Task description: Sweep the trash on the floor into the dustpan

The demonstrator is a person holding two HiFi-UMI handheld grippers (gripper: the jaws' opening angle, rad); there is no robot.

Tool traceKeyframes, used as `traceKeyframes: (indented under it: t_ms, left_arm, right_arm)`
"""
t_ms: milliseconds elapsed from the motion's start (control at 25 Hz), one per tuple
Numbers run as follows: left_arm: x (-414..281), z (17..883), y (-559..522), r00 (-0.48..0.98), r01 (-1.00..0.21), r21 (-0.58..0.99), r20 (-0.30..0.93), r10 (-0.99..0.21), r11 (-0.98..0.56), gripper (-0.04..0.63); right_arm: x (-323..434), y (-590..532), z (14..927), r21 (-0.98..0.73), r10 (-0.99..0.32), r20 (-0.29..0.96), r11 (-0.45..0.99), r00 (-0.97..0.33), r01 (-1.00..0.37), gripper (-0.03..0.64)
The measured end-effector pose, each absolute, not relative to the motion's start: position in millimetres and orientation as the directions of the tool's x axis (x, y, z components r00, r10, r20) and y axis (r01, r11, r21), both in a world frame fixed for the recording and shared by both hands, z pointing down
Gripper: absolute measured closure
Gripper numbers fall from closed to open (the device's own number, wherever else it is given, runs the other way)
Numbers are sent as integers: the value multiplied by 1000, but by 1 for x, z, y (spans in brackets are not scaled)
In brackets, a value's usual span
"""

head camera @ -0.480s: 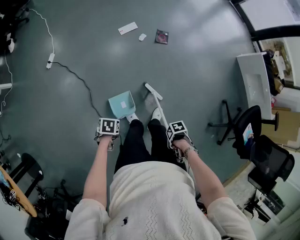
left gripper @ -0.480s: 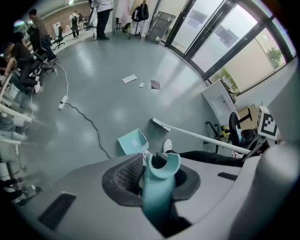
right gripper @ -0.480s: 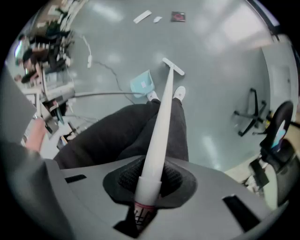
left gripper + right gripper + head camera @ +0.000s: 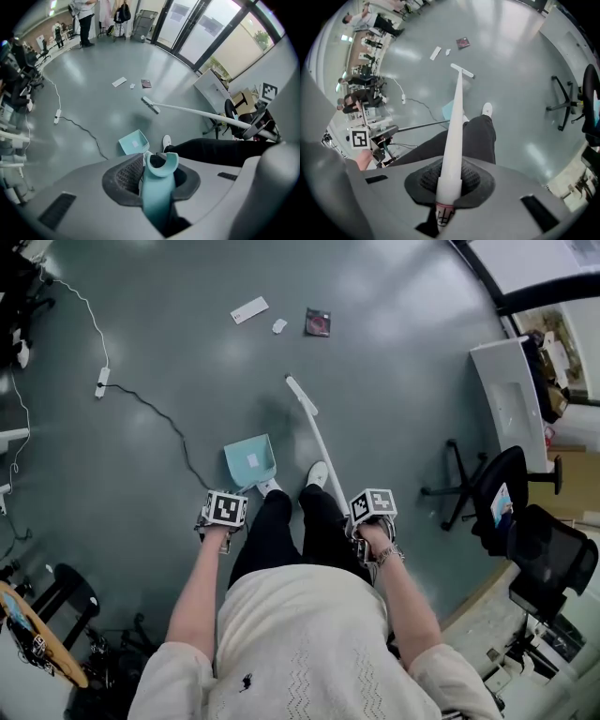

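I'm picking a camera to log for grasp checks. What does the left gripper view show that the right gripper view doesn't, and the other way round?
Only the left gripper view: the left gripper, jaws shut on the teal dustpan handle, and the glass doors.
Only the right gripper view: the right gripper, jaws shut on the white broom handle.
Both: the dustpan, the broom head, and the trash on the floor beyond it: a white card, a white scrap and a dark packet.
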State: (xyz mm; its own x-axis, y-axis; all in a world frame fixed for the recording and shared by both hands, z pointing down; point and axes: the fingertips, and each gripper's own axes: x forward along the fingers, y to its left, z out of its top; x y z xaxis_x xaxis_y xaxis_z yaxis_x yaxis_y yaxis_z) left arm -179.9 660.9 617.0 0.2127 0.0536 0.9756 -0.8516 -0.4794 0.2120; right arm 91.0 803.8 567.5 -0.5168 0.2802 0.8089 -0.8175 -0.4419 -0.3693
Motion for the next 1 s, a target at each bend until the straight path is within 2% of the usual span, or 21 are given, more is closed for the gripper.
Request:
traceKeyframes:
  t_ms: [280, 520, 800, 1000]
  left_arm:
    - [-132, 610, 632, 248, -807, 227, 968, 37, -545, 502]
    - [-71, 609, 562, 243, -754, 180, 970, -13, -631, 502]
    - [24, 626, 442, 209, -743, 123, 976, -53, -658, 503]
    - [89, 635, 354, 191, -658, 105, 981, -30, -745, 503]
  right_arm:
    - [125, 718, 557, -395, 149, 839, -495, -523, -774, 569]
    - [200, 616, 568, -392, 83, 861, -520, -502, -759, 569]
    - [323, 454, 601, -363, 135, 861, -510, -490, -779, 568]
    - [408, 349, 616, -333, 213, 855, -474, -473, -815, 568]
